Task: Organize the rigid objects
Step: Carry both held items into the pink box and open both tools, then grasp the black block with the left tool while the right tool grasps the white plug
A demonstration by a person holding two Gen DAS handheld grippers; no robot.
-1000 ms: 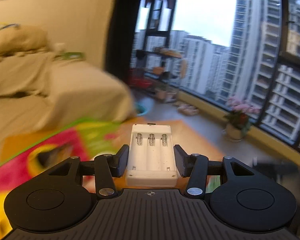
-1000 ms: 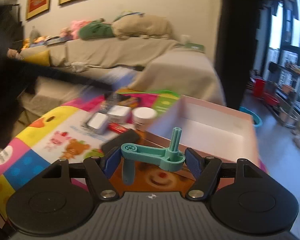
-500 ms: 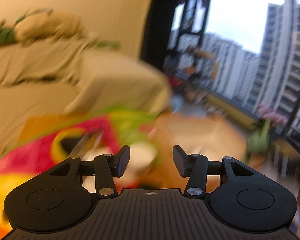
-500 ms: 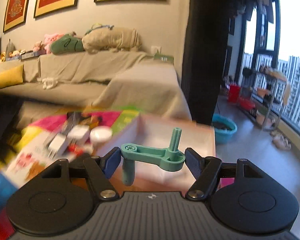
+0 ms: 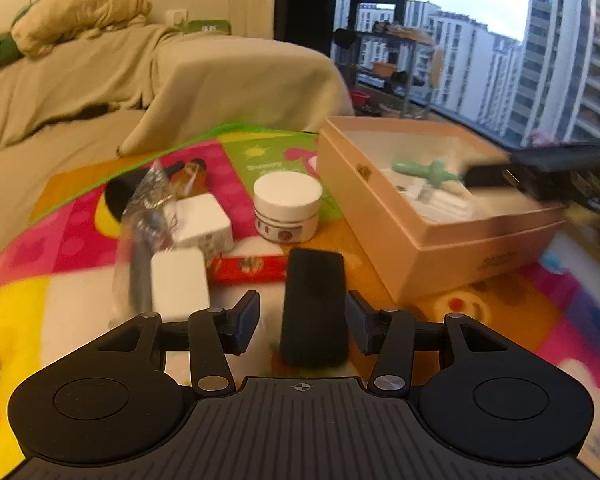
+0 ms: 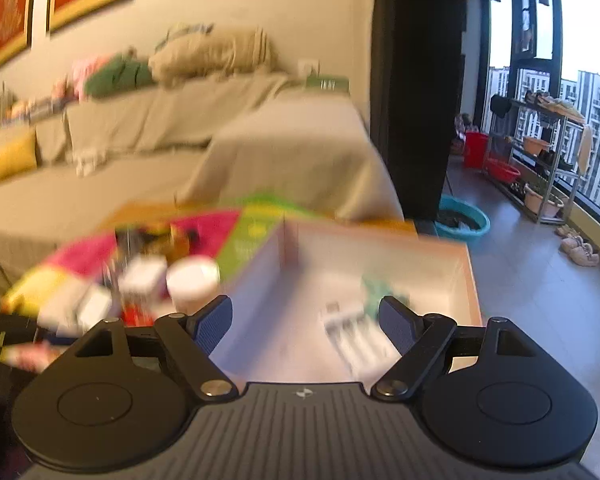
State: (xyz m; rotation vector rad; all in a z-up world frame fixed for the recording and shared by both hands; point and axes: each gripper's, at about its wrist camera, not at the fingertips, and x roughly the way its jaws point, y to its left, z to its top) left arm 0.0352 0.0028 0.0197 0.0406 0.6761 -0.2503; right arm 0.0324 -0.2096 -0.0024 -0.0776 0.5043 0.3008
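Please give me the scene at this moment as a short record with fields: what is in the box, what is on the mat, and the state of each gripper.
box: open pink box on the play mat
in box: green crank handle, white battery holder
on mat: black case, white jar, two white adapters, red packet
left gripper: open, jaws either side of the black case, not pressing
right gripper: open above the box, jaws just opening, nothing between them

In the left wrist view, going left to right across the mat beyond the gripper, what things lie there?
Crinkled clear bag → white square adapter → red flat packet → white round jar → black case → pink open box, with the green crank inside it.
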